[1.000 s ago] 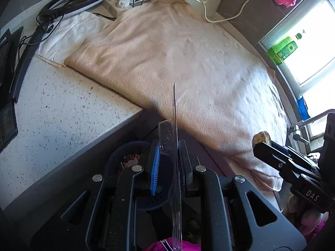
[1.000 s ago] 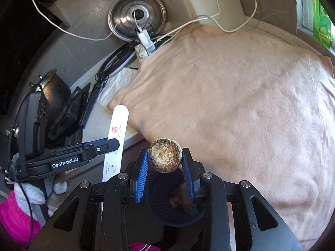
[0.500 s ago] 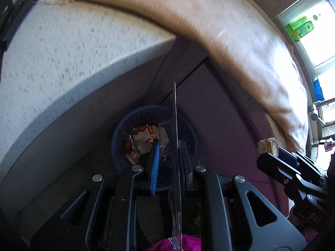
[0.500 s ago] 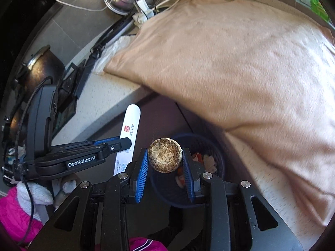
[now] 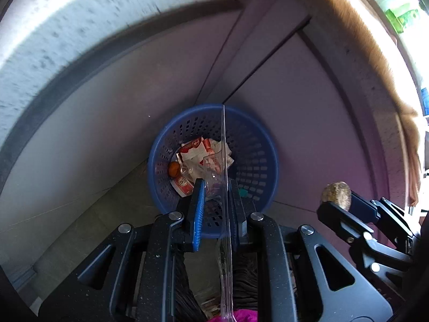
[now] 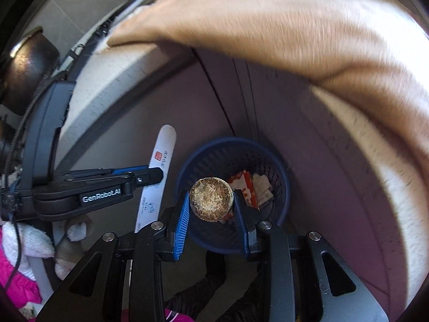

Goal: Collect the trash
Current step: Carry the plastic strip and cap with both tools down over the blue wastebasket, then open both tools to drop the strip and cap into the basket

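Note:
A blue perforated waste basket stands on the floor against the cabinet, with red-and-white wrappers and an orange bit inside. My left gripper hovers above it, shut on a thin flat plastic strip seen edge-on. In the right wrist view that strip is white with a red logo, clamped by the left gripper just left of the basket. My right gripper is shut on a round brown crumbly puck above the basket's near rim. The left wrist view shows the puck at right.
A speckled white countertop overhangs purple-grey cabinet doors. A beige towel drapes over the counter edge. A black pot sits at far left. A pink sleeve shows at the lower left.
Both grippers have sunk from above the towel-covered counter to below its edge and tilted downward over the blue basket. Each keeps the same hold on its piece.

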Available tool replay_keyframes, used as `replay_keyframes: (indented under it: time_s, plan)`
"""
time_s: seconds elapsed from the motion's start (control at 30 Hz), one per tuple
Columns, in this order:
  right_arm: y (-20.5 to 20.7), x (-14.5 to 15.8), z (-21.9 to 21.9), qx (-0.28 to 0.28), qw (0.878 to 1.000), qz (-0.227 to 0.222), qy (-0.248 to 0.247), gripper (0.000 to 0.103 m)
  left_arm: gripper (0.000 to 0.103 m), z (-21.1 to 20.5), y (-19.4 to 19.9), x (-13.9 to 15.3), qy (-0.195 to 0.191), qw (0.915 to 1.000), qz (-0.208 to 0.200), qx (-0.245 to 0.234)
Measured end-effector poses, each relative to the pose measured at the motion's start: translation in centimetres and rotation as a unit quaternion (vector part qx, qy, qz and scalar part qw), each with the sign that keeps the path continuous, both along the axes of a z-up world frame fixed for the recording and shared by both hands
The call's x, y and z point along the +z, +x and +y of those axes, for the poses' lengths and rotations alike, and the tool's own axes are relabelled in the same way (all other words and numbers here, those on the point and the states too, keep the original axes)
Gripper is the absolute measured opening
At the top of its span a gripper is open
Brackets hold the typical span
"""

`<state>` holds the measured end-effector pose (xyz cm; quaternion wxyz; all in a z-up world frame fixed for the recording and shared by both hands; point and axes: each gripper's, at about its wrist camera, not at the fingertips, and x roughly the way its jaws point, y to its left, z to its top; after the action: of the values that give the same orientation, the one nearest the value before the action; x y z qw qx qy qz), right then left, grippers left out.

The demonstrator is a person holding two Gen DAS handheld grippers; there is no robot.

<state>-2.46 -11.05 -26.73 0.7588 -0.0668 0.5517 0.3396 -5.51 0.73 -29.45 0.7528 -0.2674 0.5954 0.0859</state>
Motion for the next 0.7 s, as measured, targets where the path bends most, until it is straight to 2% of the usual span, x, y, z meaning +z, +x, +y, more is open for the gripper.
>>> replay_keyframes:
  time_s: [0.43, 0.7]
  plan:
    - [0.9, -4.0, 1.6, -0.004, 0.999, 0.005, -0.033, 0.030, 0.015, -1.1, 1.3, -3.4, 0.014, 0.9994, 0.029, -0.015]
    - [1.1, -4.7, 2.0, -0.002, 0.999, -0.002, -0.042, 0.030, 0.015, -0.8, 2.2, -4.7, 0.016, 0.9991, 0.038, -0.009]
